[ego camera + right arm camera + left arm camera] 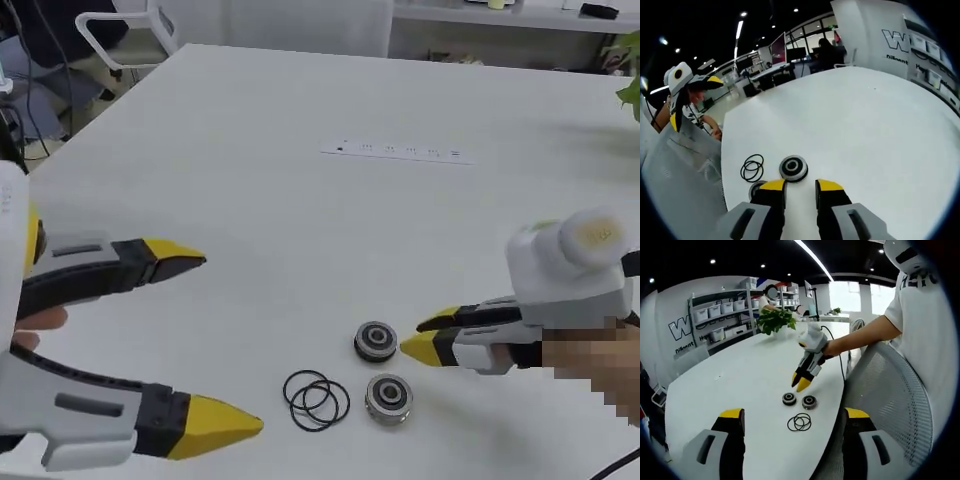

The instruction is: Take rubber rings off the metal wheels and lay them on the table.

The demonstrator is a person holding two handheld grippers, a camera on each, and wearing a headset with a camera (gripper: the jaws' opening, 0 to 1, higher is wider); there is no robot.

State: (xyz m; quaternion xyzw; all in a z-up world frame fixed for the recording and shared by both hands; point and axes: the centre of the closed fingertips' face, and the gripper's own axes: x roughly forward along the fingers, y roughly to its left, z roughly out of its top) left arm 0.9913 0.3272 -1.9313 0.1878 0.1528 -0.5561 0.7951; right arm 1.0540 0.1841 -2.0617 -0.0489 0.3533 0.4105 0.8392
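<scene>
Two metal wheels lie on the white table (300, 220): one (376, 341) farther off with a dark outer band, one (389, 397) nearer. Several loose black rubber rings (316, 400) overlap in a heap just left of the nearer wheel. My right gripper (422, 336) points at the farther wheel from the right, jaws a narrow gap apart and nothing between them. In the right gripper view that wheel (793, 168) sits just beyond my right gripper (801, 186). My left gripper (215, 342) hovers wide open to the left; the rings (799, 422) lie ahead of it.
A flush socket strip (395, 152) runs across the table's middle. A white chair (120, 35) stands at the far left corner. A leafy plant (775, 320) grows at the far end of the table. A mesh chair back (890, 405) borders the near edge.
</scene>
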